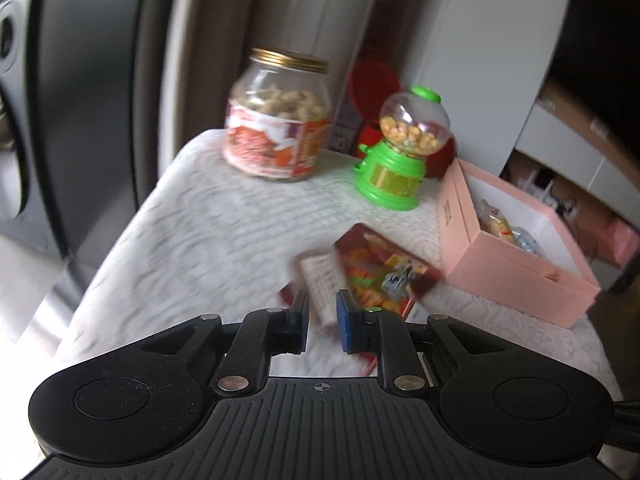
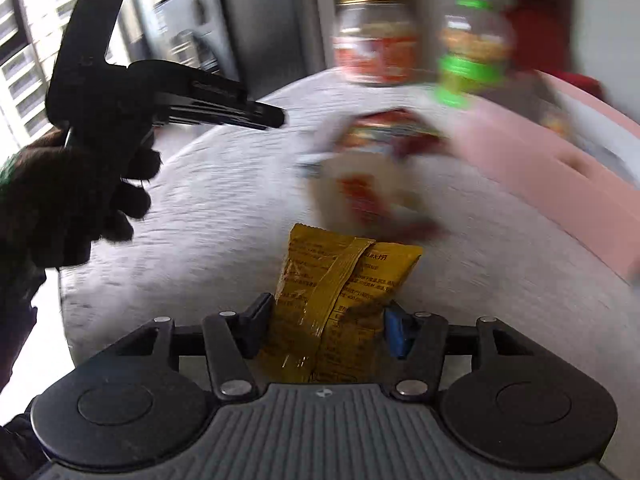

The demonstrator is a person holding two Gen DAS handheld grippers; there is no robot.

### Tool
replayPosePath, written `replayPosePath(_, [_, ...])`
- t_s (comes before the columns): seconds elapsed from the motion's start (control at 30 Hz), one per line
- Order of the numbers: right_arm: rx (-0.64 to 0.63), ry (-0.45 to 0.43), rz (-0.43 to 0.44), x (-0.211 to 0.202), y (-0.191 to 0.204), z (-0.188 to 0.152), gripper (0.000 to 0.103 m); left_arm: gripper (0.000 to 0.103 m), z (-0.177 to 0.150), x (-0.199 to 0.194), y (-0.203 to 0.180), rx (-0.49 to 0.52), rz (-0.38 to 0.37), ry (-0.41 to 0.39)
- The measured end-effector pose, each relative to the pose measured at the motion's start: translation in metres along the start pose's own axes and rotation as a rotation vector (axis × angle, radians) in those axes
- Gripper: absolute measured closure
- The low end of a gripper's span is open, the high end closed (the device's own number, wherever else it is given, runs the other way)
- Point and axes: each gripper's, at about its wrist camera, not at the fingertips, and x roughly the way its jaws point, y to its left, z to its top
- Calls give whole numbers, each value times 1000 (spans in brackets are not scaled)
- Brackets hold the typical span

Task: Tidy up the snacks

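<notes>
My right gripper (image 2: pixel 326 320) is shut on a yellow snack packet (image 2: pixel 340 288) and holds it above the white cloth. My left gripper (image 1: pixel 322 312) is open with a narrow gap, empty, just above a white-backed packet (image 1: pixel 320 276) that lies beside a red snack packet (image 1: pixel 380 272). In the right wrist view these packets (image 2: pixel 372 168) are blurred, and my left gripper (image 2: pixel 276 118) hovers to their left. A pink open box (image 1: pixel 516 256) at the right holds a few packets (image 1: pixel 500 224); it also shows in the right wrist view (image 2: pixel 560 176).
A glass jar of puffed snacks (image 1: pixel 276 120) with a gold lid and a green candy dispenser (image 1: pixel 400 152) stand at the back of the white-clothed table (image 1: pixel 192 232). A red object (image 1: pixel 372 84) sits behind them. A dark appliance (image 1: pixel 80 100) stands to the left.
</notes>
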Motion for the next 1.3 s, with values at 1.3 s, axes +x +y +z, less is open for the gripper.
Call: replayPosePath(1.3, [103,-125,-175,-13,-41,-35,16,58,6,58,-25,186,192,58])
